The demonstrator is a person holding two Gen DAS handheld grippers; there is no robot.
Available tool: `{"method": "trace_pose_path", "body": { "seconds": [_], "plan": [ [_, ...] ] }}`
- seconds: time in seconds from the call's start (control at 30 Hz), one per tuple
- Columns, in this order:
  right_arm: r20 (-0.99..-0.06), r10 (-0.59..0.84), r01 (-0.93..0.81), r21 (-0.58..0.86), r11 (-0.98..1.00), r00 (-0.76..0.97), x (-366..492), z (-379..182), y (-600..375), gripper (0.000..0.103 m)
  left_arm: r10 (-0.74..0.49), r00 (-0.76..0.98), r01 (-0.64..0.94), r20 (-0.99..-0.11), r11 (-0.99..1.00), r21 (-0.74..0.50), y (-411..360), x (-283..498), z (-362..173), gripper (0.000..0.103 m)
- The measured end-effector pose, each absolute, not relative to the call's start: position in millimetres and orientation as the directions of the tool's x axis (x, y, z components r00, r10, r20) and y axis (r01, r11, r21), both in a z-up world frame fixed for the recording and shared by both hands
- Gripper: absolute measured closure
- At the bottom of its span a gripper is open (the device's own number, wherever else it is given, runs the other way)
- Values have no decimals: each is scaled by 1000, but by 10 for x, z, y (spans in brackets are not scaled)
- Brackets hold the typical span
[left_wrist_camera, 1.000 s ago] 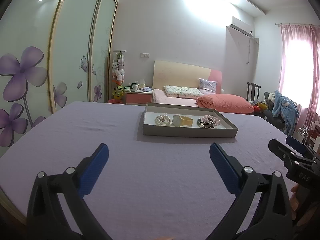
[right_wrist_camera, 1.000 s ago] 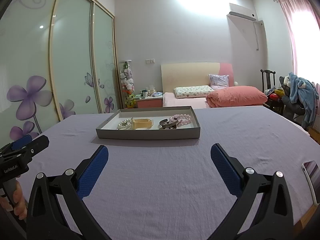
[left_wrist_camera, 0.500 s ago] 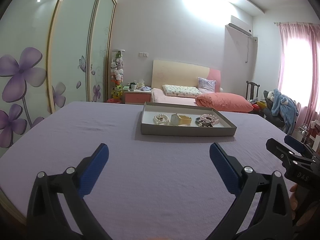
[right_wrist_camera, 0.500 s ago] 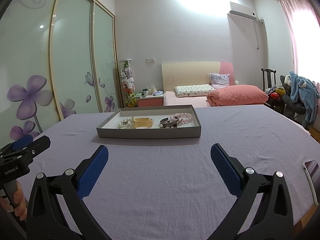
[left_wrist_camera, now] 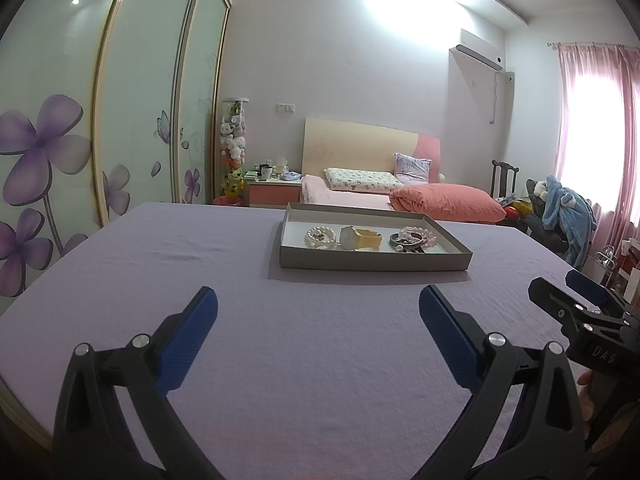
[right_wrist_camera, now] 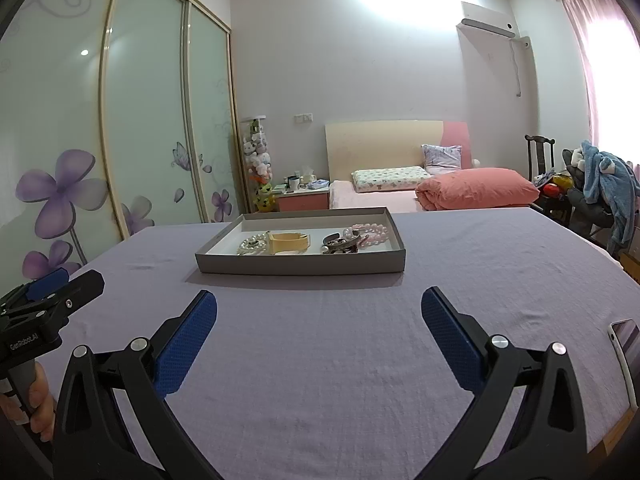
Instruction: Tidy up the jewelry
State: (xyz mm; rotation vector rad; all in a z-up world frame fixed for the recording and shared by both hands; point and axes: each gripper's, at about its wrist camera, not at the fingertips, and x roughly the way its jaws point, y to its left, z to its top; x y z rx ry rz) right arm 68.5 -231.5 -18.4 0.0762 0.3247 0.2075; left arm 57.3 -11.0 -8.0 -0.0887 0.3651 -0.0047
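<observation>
A shallow grey tray [left_wrist_camera: 374, 261] [right_wrist_camera: 300, 266] stands on the purple tablecloth [left_wrist_camera: 280, 360] ahead of both grippers. Inside it lie a pearl bracelet [left_wrist_camera: 320, 236] [right_wrist_camera: 251, 245], a yellow-strapped watch [left_wrist_camera: 360, 238] [right_wrist_camera: 289, 242], a dark metal piece [left_wrist_camera: 406, 243] [right_wrist_camera: 340, 244] and a pink bead bracelet [left_wrist_camera: 420, 235] [right_wrist_camera: 370, 235]. My left gripper [left_wrist_camera: 318, 312] is open and empty, well short of the tray. My right gripper [right_wrist_camera: 319, 312] is likewise open with nothing between its fingers. Each gripper shows at the edge of the other's view: the right gripper [left_wrist_camera: 576, 308], the left gripper [right_wrist_camera: 52, 288].
A phone [right_wrist_camera: 622, 348] lies near the table's right edge. Beyond the table are a bed with a pink quilt [left_wrist_camera: 444, 206], a bedside stand [left_wrist_camera: 274, 194], a flowered sliding wardrobe [left_wrist_camera: 100, 128], a chair with blue clothing [left_wrist_camera: 564, 216] and a pink curtain [left_wrist_camera: 592, 132].
Both cameras shifted slightly; the tray sits a little lower and nearer in the left view. Both grippers stay open and empty.
</observation>
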Motion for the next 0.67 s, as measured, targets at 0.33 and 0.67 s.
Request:
{"method": "trace_pose_path", "body": {
  "seconds": [0.33,0.67],
  "plan": [
    [-312,218,-193,108,975,925,690,-180,-2286,2,-12,939,-15,-343,997,-75,-143,552,-96,4],
    [-311,217,-192,108,975,925,694,-174,-2293,2,-33,934,5,-355,997,-80,-124,571,-90,4]
  ]
}}
